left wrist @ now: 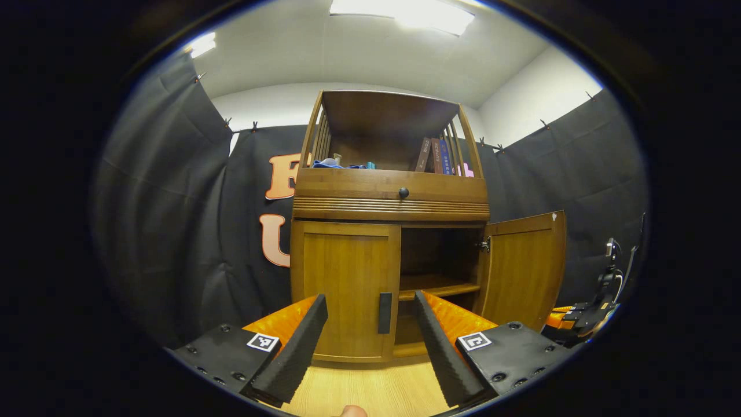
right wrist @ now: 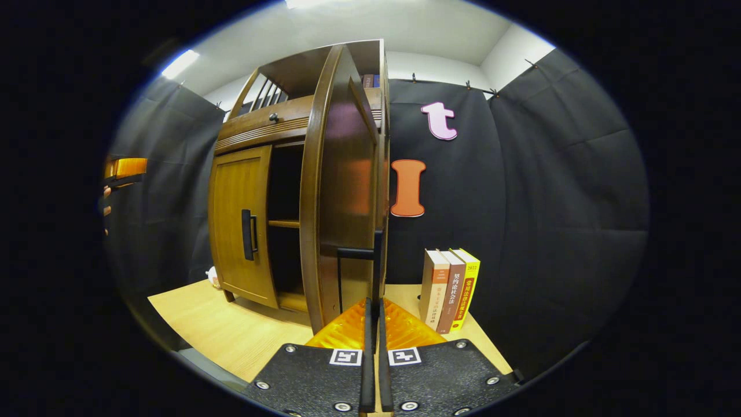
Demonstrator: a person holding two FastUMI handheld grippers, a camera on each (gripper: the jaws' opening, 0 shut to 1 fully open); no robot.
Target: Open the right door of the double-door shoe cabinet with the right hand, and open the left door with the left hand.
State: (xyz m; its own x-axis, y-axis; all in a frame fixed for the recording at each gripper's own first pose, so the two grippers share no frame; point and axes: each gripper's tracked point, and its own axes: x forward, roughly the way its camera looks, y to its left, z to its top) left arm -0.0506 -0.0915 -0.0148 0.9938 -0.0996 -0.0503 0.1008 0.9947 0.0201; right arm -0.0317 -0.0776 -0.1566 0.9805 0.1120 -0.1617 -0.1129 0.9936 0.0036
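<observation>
three upright books (right wrist: 450,289); wooden tabletop (right wrist: 214,324)

- Left gripper (left wrist: 370,341): fingers spread wide, level, straight before the cabinet's left door (left wrist: 347,289), apart from it.
- Right gripper (right wrist: 373,324): fingers pressed together, beside that cabinet's swung-out right door (right wrist: 341,191).

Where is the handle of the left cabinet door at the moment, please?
In the left gripper view, the left door's handle sits on the closed left door, at its edge beside the open compartment, framed between the left gripper's open jaws.

Left tongs (left wrist: 370,347) spread wide; open path to left door handle (left wrist: 385,313).
</observation>
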